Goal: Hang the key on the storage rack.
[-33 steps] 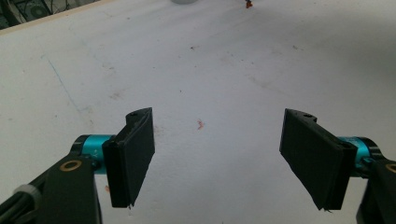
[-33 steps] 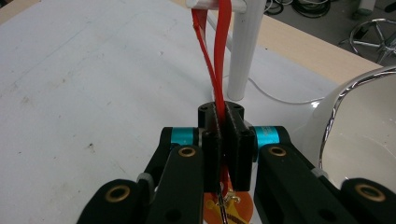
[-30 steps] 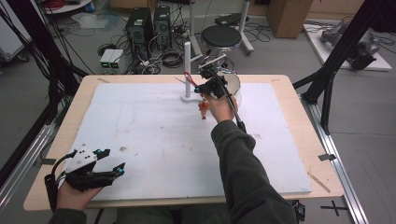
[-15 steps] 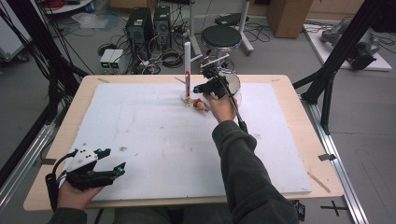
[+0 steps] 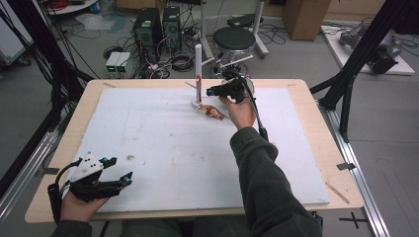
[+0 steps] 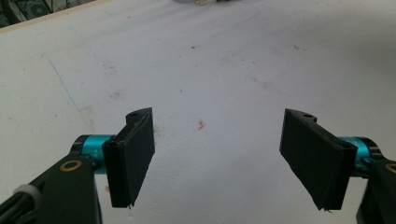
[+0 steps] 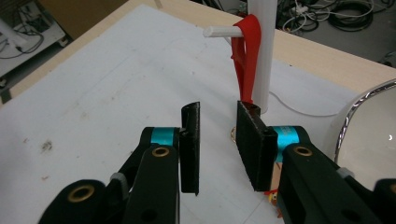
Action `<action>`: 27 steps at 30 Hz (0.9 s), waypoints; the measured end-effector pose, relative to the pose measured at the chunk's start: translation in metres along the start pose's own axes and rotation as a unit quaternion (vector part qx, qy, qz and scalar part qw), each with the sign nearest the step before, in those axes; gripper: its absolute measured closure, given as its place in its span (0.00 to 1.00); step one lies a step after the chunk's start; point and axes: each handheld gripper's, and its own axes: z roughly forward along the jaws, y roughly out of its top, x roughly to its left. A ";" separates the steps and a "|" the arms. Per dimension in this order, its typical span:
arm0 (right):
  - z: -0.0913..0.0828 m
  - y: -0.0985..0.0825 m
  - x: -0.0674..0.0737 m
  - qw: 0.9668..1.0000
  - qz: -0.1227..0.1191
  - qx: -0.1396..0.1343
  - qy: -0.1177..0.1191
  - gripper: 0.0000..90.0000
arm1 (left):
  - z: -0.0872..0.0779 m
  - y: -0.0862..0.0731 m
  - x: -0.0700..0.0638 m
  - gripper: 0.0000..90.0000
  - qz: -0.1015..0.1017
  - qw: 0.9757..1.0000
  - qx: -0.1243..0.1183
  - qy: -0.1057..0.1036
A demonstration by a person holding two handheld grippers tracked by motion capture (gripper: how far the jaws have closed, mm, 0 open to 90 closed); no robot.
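No text, label, brand or number can be read in any of the views. The one sign is a black cross mark (image 5: 356,217) on the floor at the lower right of the high view, just off the table's corner. The small boxes (image 5: 117,61) among the cables at the upper left of that view have pale faces too small to show any lettering. The cardboard box (image 5: 302,12) at the top right shows no legible print.
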 end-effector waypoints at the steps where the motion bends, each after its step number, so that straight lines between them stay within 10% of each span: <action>1: -0.001 0.000 0.000 1.000 -0.001 -0.001 0.002 0.77 | 0.000 0.000 0.000 0.30 0.000 1.000 -0.001 0.000; 27: -0.018 -0.044 -0.016 0.998 0.017 -0.039 0.048 0.61 | -0.004 -0.002 -0.001 0.30 -0.001 1.000 -0.002 0.002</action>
